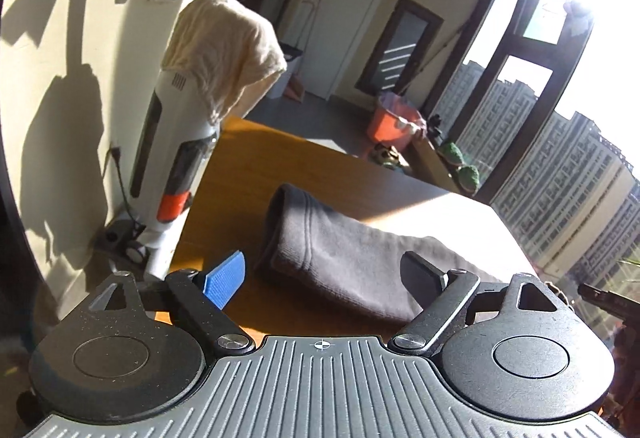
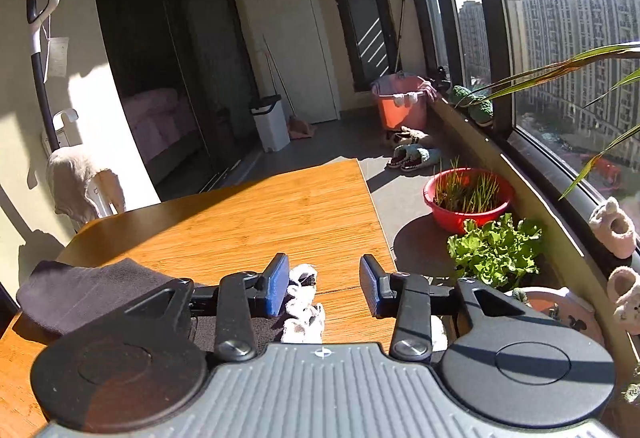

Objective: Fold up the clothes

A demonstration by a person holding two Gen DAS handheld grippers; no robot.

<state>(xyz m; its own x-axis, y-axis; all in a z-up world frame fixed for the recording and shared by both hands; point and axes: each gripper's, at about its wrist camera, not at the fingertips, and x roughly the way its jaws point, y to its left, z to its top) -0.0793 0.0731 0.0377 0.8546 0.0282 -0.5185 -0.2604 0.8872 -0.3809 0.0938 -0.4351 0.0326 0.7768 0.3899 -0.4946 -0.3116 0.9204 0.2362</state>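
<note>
Left gripper (image 1: 324,278) jaws spread wide, seemingly holding nothing; right gripper (image 2: 324,288) likewise parted, level.

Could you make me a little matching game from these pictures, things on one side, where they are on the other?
Things:
1. dark garment
2. cream cloth
3. red basin
4. small white cloth

Places:
A. on the floor by the window, with grass-like shoots growing in it
B. draped over the top of the vacuum cleaner
C. on the wooden table, between the right gripper's fingers
D. lying folded on the table, ribbed cuff showing

Pairs: 1-D, 2-B, 3-A, 4-C
</note>
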